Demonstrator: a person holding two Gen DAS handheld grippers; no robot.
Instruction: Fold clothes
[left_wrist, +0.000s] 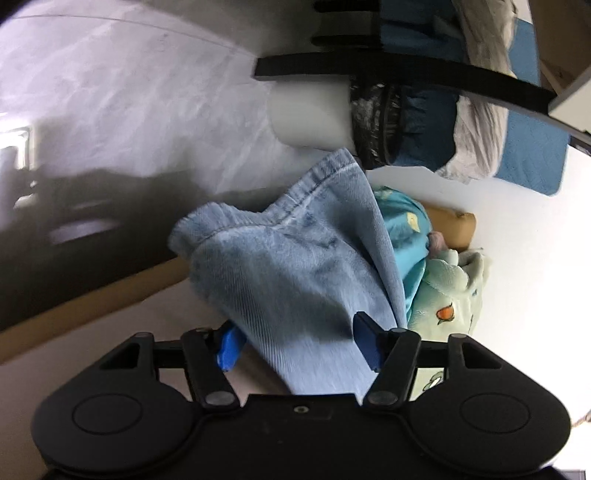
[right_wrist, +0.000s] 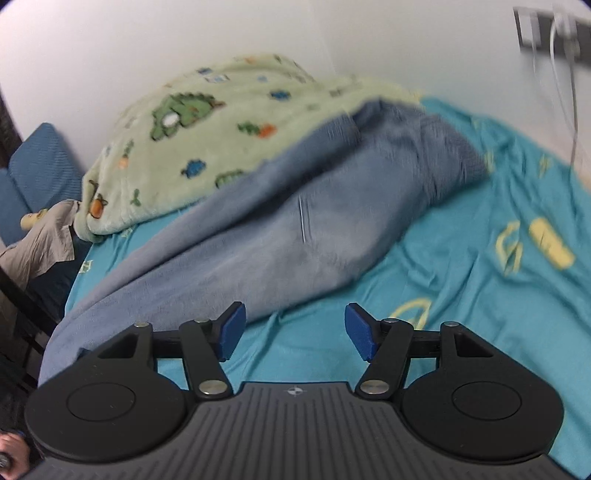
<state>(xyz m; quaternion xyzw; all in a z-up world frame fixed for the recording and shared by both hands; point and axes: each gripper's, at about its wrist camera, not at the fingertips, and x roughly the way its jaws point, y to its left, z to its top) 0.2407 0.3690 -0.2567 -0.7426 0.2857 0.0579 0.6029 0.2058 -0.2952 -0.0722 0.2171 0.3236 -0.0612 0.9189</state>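
Light blue denim jeans (left_wrist: 295, 266) fill the middle of the left wrist view, a stitched hem at the far end. My left gripper (left_wrist: 297, 343) has its jaws apart with the denim running between them. The cloth passes behind the right pad (left_wrist: 365, 341), and a sliver of gap shows beside the left pad (left_wrist: 229, 349). In the right wrist view the jeans (right_wrist: 280, 221) lie across the teal bedsheet (right_wrist: 480, 295), their far end raised. My right gripper (right_wrist: 294, 330) hovers open over the sheet just short of the jeans, with nothing between its pads.
A green fleece blanket (right_wrist: 207, 136) with cartoon prints is heaped behind the jeans against the white wall. A blue cushion (right_wrist: 40, 166) and a grey cloth (right_wrist: 48, 236) sit off the bed's left side. Cables (right_wrist: 561, 74) hang from a wall socket at the upper right.
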